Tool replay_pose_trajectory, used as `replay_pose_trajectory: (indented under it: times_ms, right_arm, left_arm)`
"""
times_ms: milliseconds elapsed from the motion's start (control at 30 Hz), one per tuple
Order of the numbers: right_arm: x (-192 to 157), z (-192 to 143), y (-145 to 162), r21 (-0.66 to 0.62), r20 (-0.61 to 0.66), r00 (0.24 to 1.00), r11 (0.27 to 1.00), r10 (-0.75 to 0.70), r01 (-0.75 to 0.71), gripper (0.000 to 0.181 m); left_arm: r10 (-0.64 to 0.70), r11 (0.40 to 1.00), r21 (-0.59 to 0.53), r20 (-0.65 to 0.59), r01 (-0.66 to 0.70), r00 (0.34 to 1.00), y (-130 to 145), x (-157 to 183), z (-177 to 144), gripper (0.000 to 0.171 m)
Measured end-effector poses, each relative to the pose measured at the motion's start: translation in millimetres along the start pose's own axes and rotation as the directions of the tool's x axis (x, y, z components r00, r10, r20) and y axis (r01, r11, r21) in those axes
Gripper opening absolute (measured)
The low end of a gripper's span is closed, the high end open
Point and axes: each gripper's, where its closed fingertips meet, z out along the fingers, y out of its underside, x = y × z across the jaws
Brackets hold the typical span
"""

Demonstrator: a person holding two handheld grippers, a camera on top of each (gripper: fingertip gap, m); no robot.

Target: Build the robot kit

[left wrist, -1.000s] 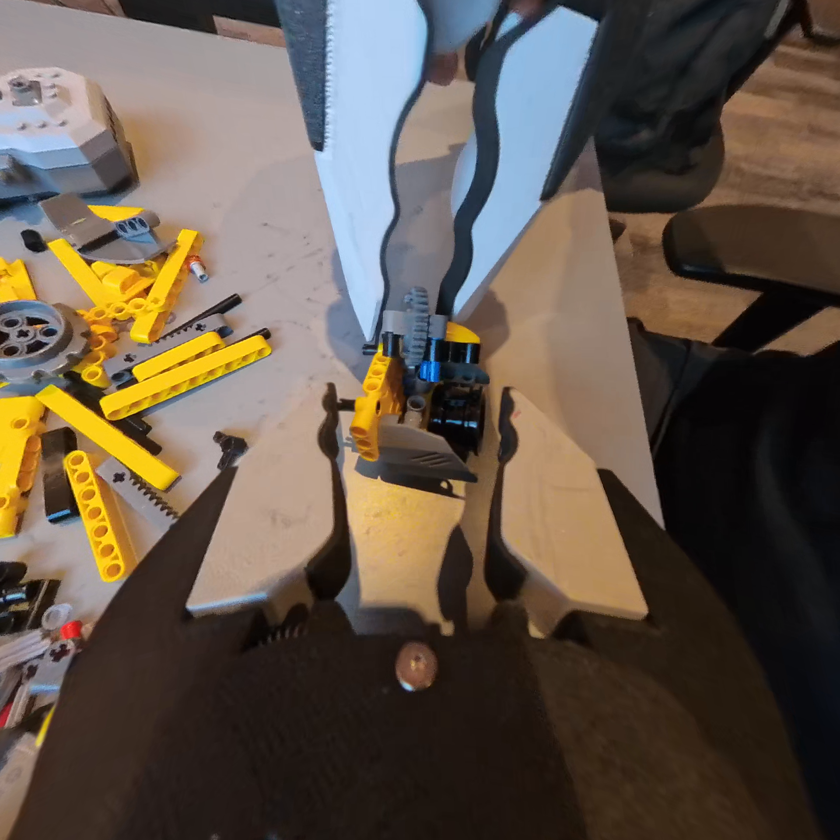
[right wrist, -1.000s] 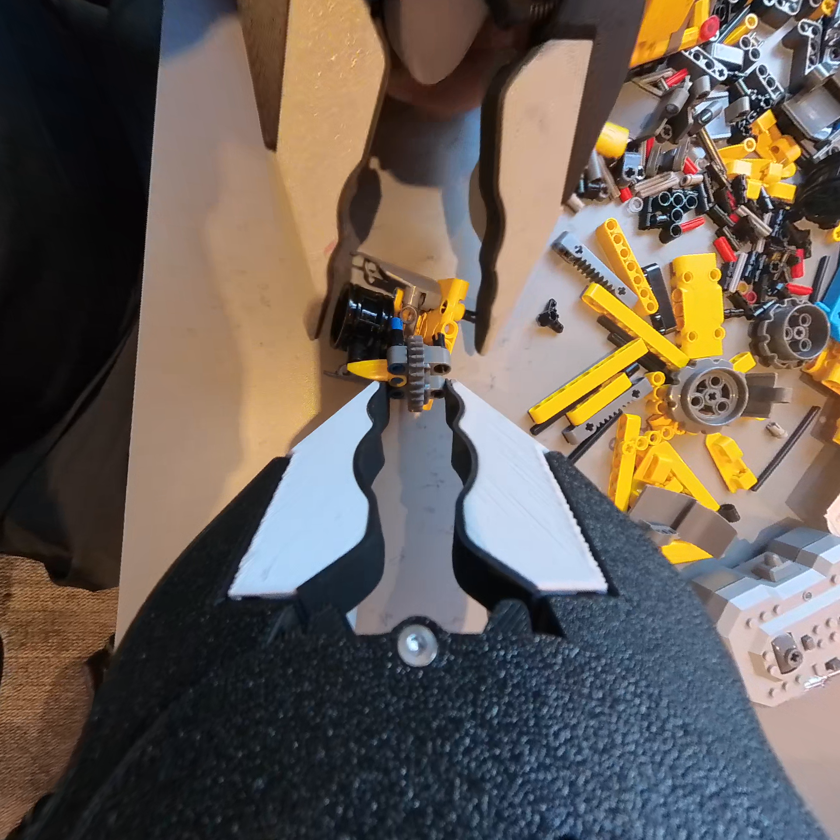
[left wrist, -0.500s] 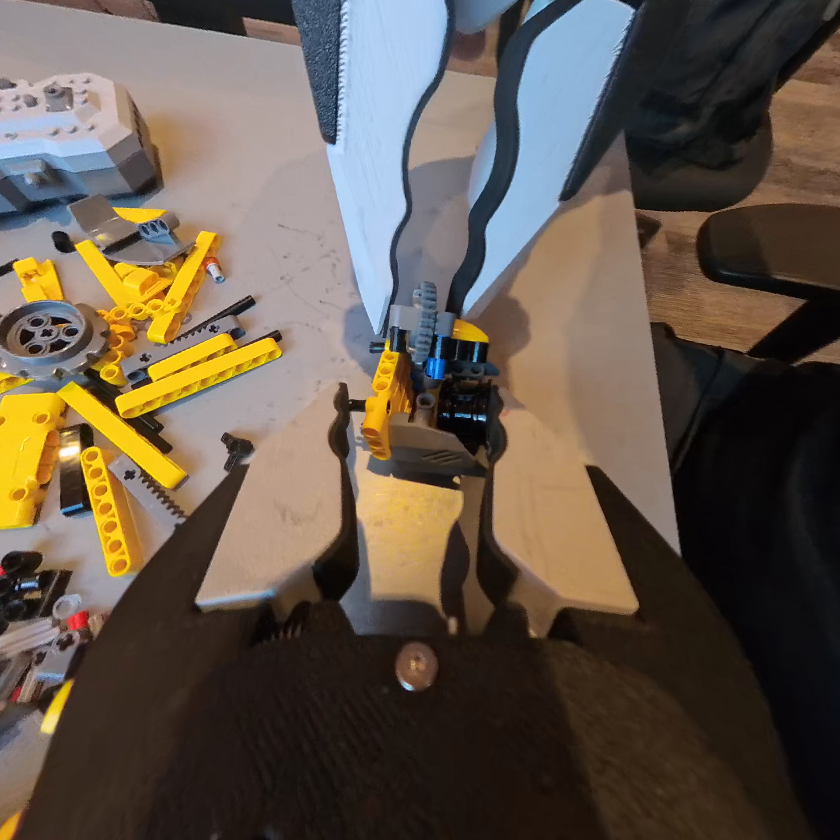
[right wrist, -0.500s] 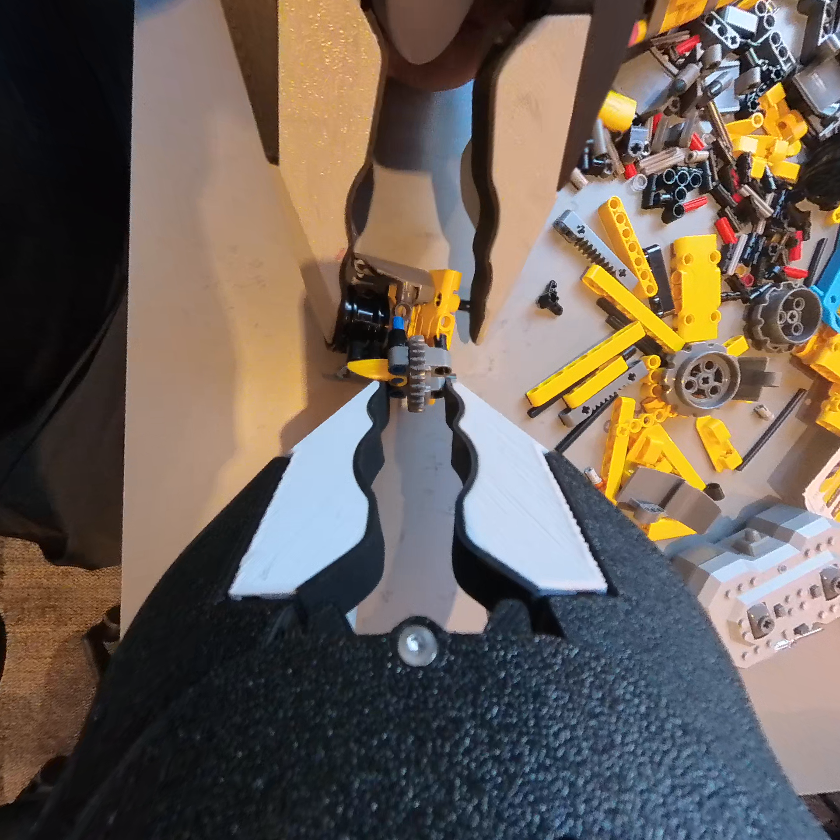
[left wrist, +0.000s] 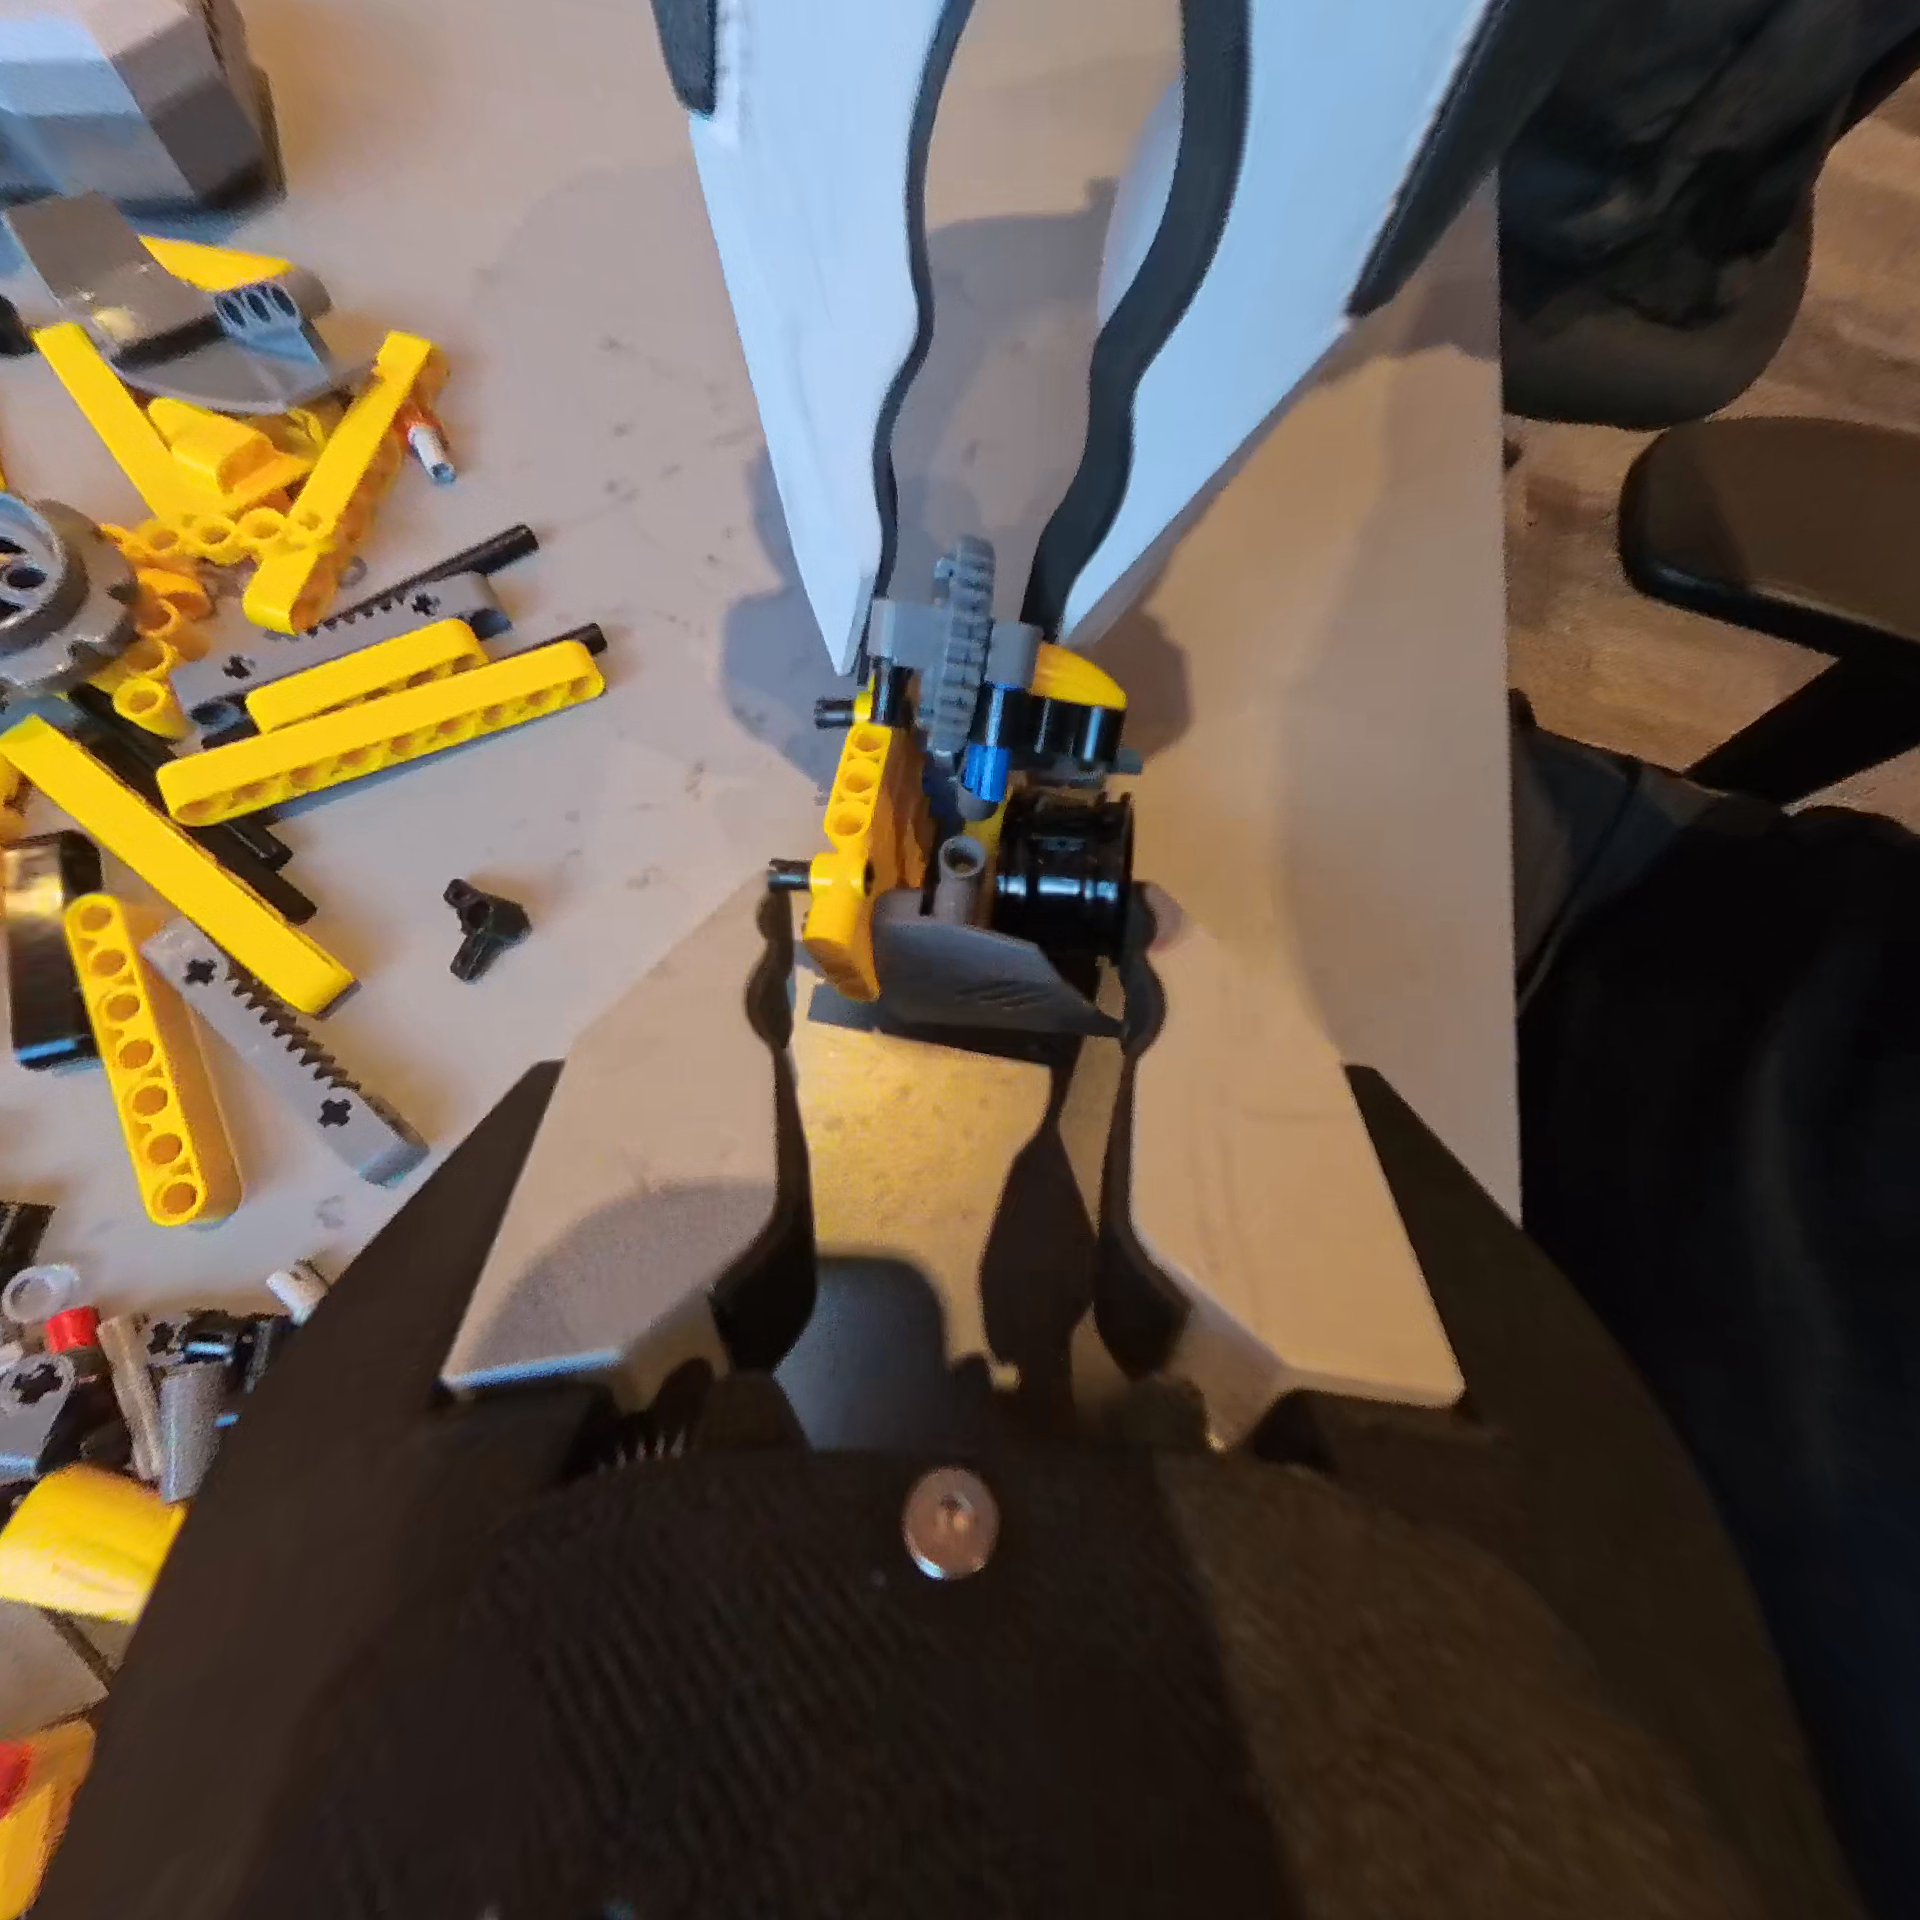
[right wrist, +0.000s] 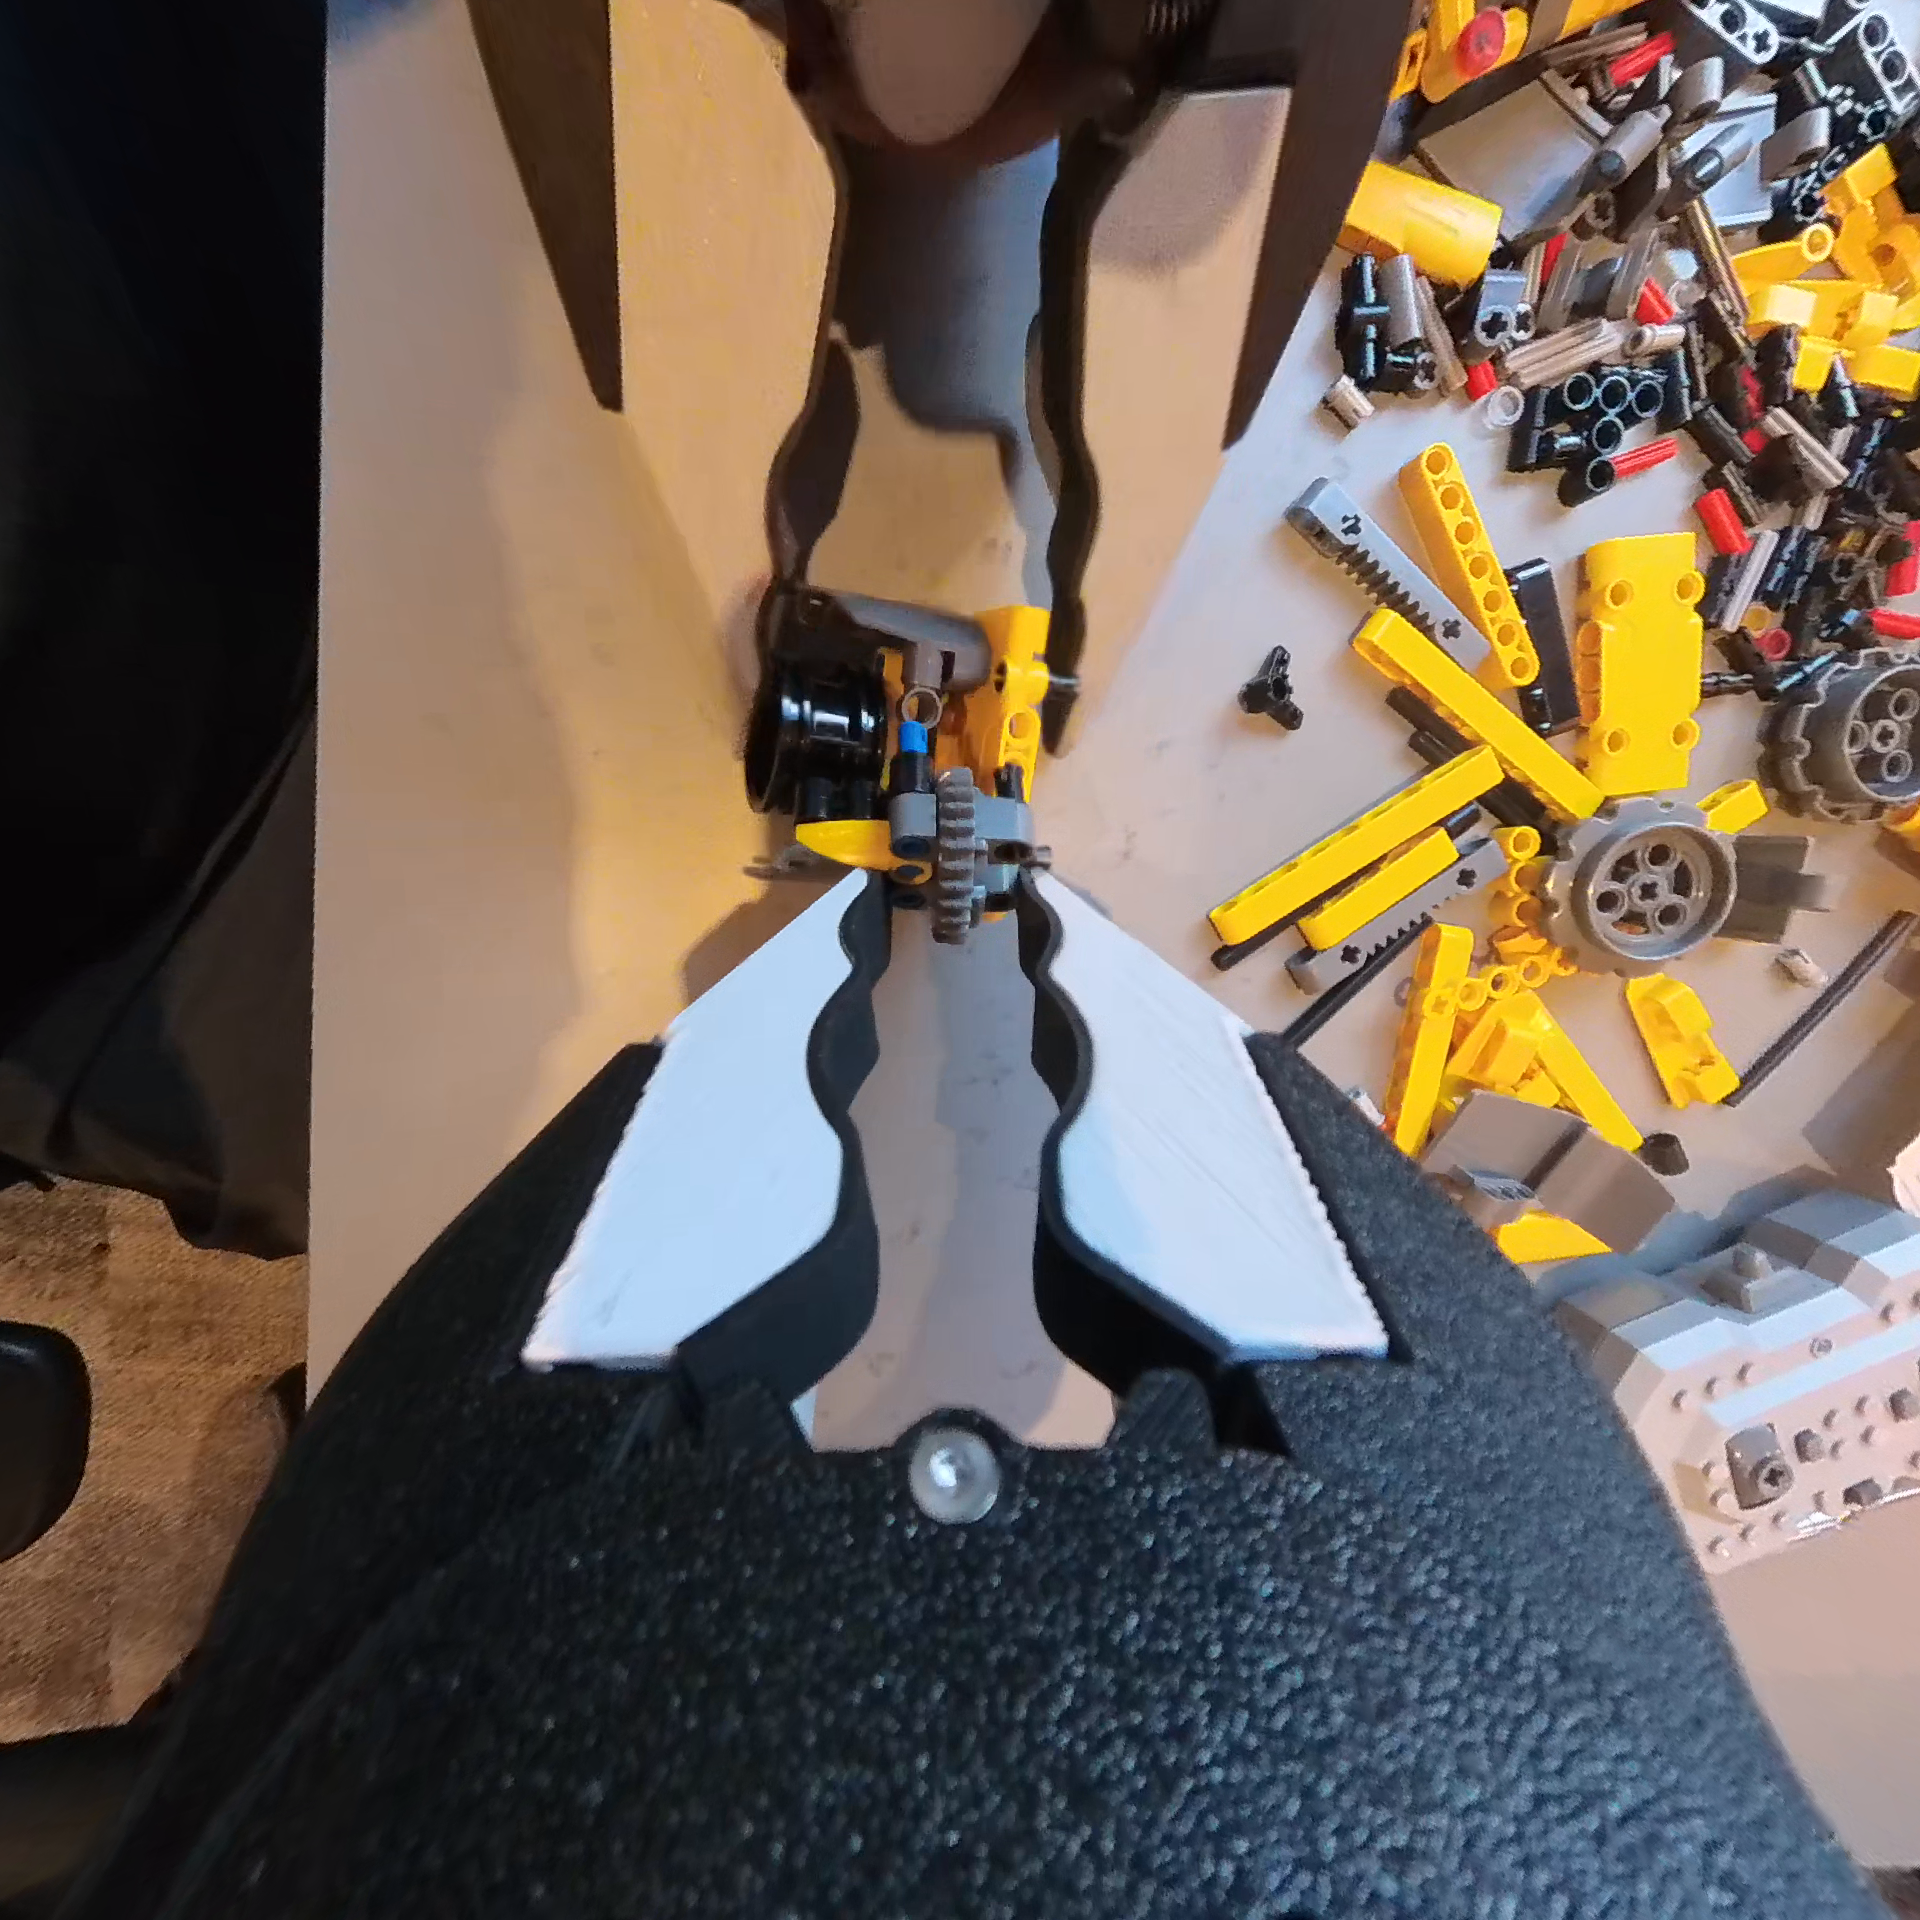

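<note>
Left wrist view: yellow-black toy model [left wrist: 961, 821] with grey gear on table [left wrist: 644, 260], clamped between left gripper [left wrist: 951, 935] and right gripper [left wrist: 956, 623]; right wrist view alone shows big parts pile [right wrist: 1621, 312] beside model

The grey block [left wrist: 114, 114] is blurred and cut off by the left wrist view's top-left corner, as is the grey wheel [left wrist: 42, 613] at its left edge. In the right wrist view, the small parts of the pile [right wrist: 1683, 343] are too small to sort, and the left tool [right wrist: 925, 634] seems to press the small model [right wrist: 914, 748], though its far tips blur.
</note>
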Motion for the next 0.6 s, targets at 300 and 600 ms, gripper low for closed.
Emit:
replay_pose_trajectory:
  times_ms: [300, 600]
  right_arm:
    - [0.6, -2.6, 2.6, -0.081, 0.032, 0.999, 0.997, 0.014, -0.012, 0.024]
    - [0.7, -2.8, 2.2, -0.078, 0.0, 1.0, 0.997, 0.022, -0.022, 0.024]
  left_arm:
    - [0.03, 0.999, 0.026, 0.023, -0.03, 0.999, -3.8, -0.2, -2.1, 0.058]
    - [0.087, 0.996, 0.012, 0.057, -0.088, 0.995, -3.0, 0.8, -0.6, 0.057]
